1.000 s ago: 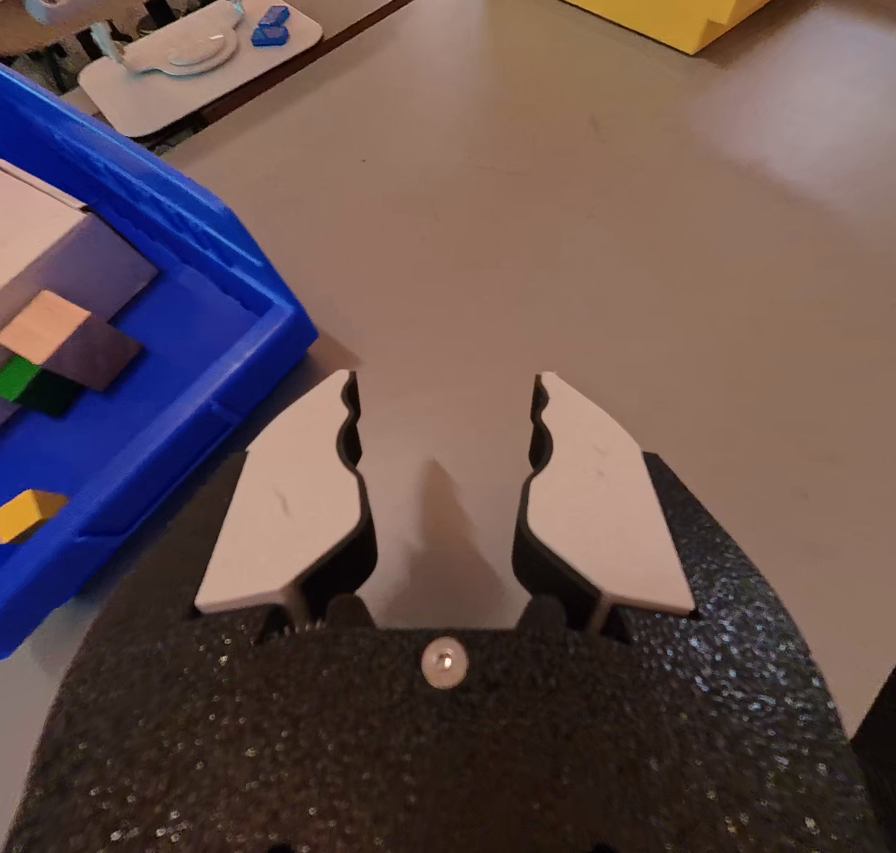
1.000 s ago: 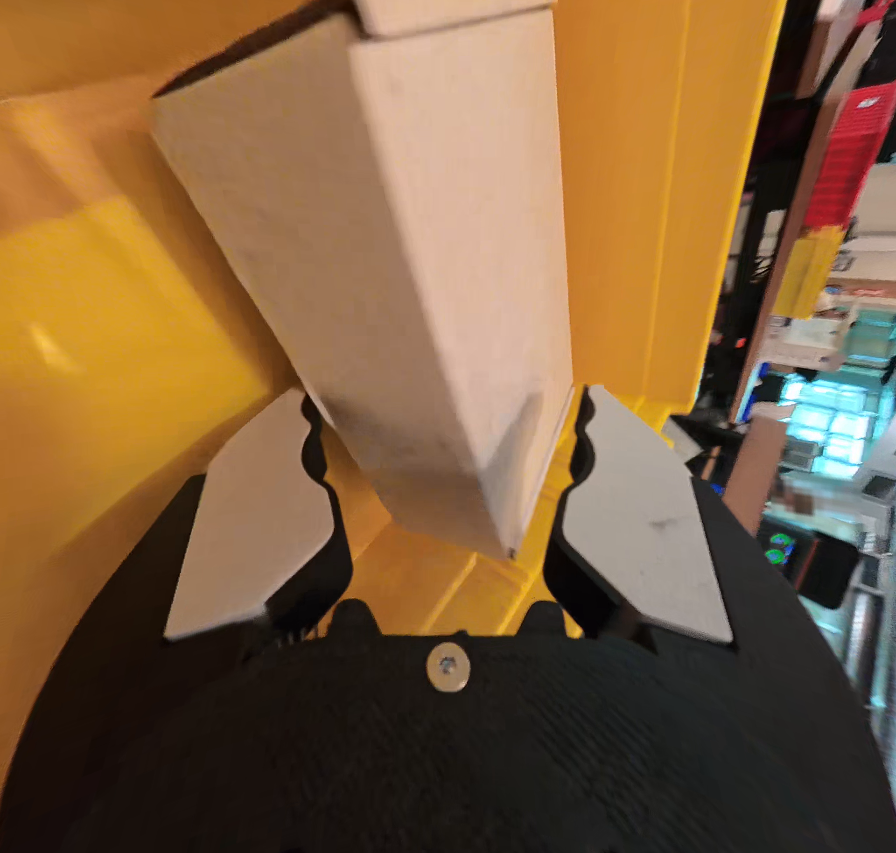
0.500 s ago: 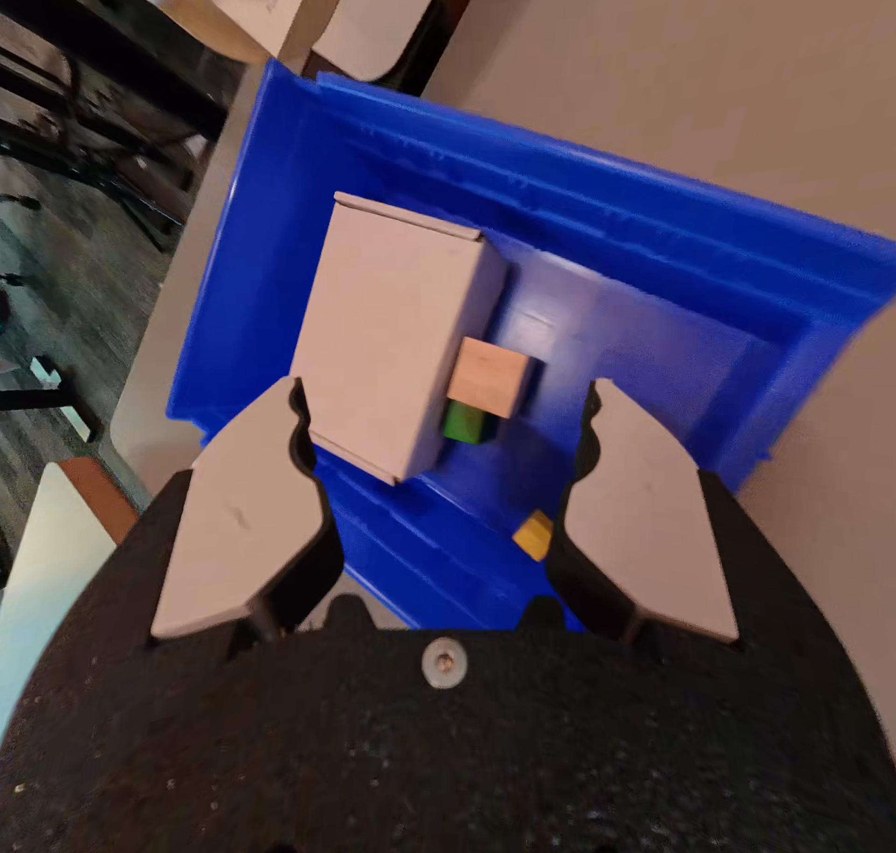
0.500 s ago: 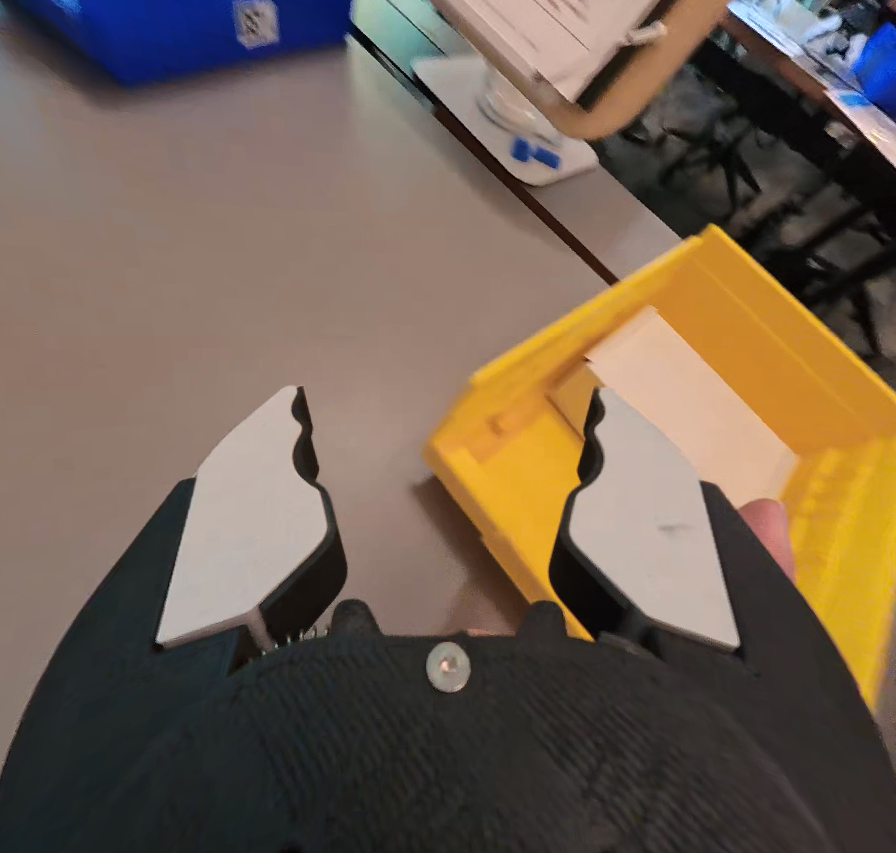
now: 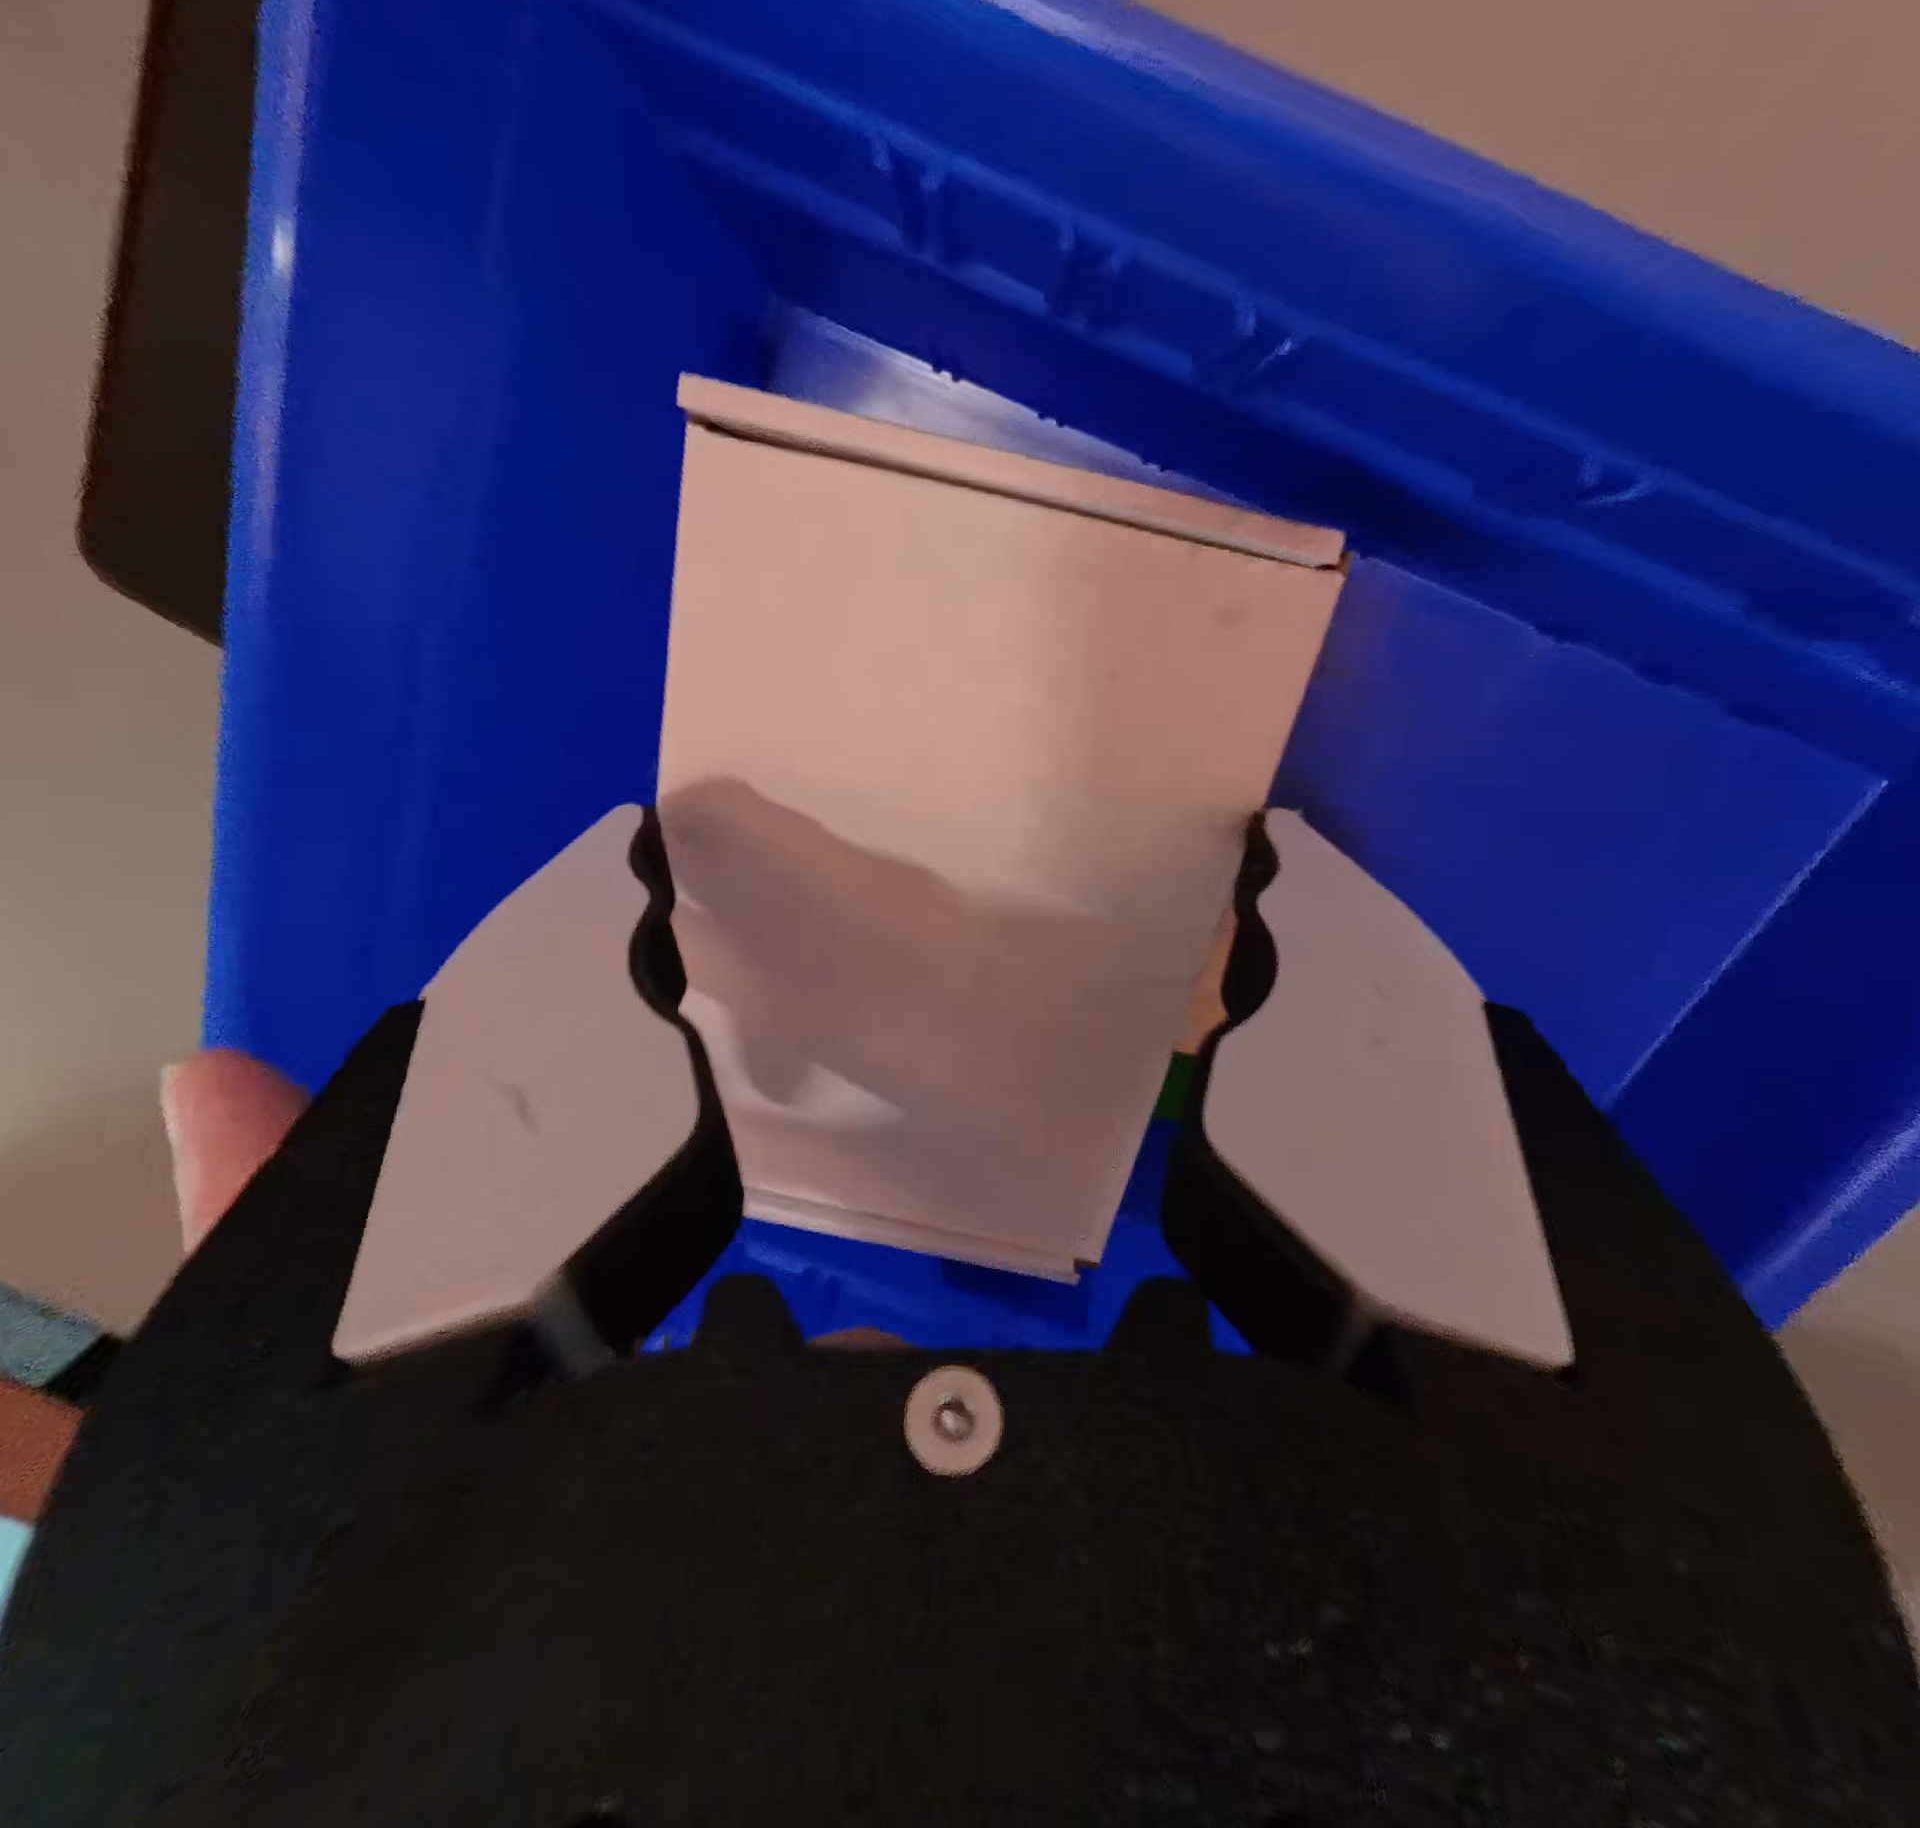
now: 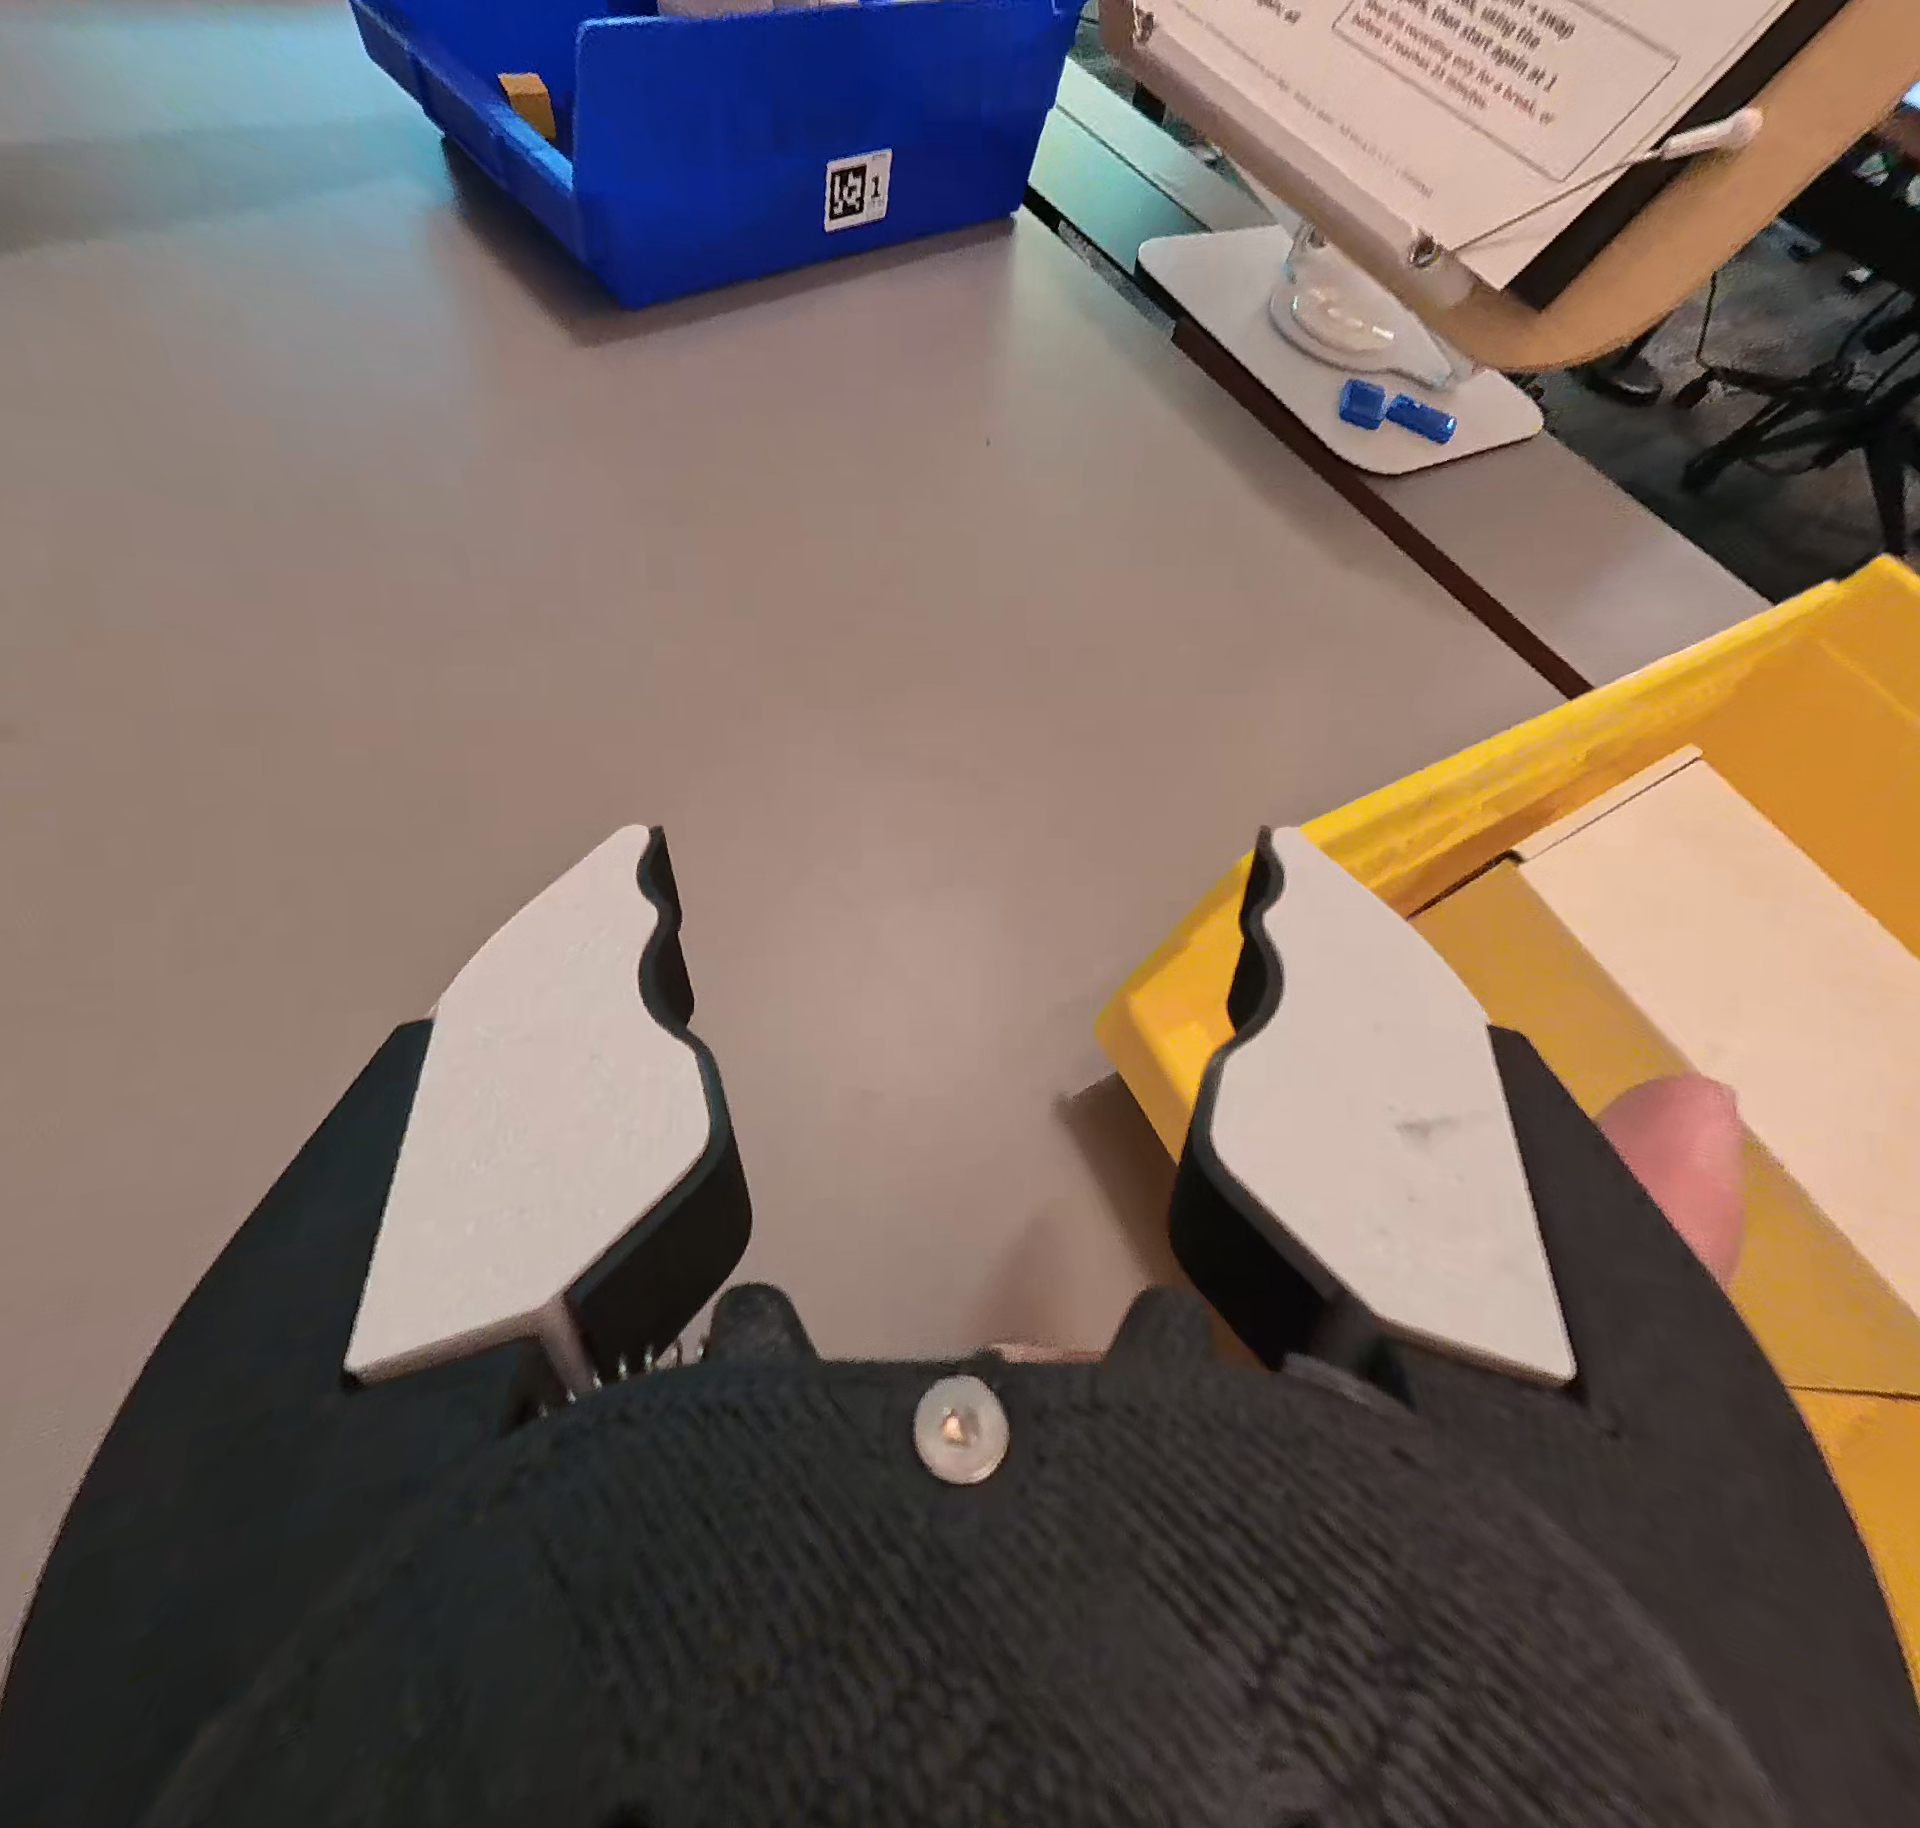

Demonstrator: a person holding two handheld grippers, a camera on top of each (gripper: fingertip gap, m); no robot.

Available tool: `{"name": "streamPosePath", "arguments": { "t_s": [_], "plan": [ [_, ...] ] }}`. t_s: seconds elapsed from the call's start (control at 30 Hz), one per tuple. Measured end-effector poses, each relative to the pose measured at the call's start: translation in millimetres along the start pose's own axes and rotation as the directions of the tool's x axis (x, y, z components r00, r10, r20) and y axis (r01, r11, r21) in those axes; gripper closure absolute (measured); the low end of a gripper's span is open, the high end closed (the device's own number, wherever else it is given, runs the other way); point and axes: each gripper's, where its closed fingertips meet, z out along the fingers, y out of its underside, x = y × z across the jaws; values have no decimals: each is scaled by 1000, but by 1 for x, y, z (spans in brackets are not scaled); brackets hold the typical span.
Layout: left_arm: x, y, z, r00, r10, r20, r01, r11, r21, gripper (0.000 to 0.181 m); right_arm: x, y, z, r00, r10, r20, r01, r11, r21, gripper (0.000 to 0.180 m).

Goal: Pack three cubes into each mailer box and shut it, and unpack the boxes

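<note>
One pale closed mailer box (image 5: 977,739), perhaps gripped

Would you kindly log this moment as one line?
left gripper: around mailer box in blue bin | right gripper: open, empty, beside yellow bin

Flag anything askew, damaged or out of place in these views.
Nothing stands out. The left gripper straddles a closed mailer box inside the blue bin; whether its jaws press it is unclear. The right gripper is open over the table, beside the yellow bin holding another box.
</note>
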Motion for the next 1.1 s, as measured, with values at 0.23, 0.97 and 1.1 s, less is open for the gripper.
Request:
{"name": "streamPosePath", "arguments": {
  "t_s": [0.23, 0.97, 1.1],
  "plan": [
    [1, 9, -1, 997, 25, -69, -29, 998, -53, 76, -1, 9, 4, 999, 33, 42, -33, 999, 3, 77],
    [-7, 30, 39, 1000, -12, 4, 12, 984, -177, 35, -6, 28, 14, 997, 27, 78, -22, 997, -71, 78],
    [-15, 29, 30, 996, 58, 67, -45, 982, -183, 37, -5, 28, 13, 998, 13, 68, -7, 997, -79, 79]
  ]
}}
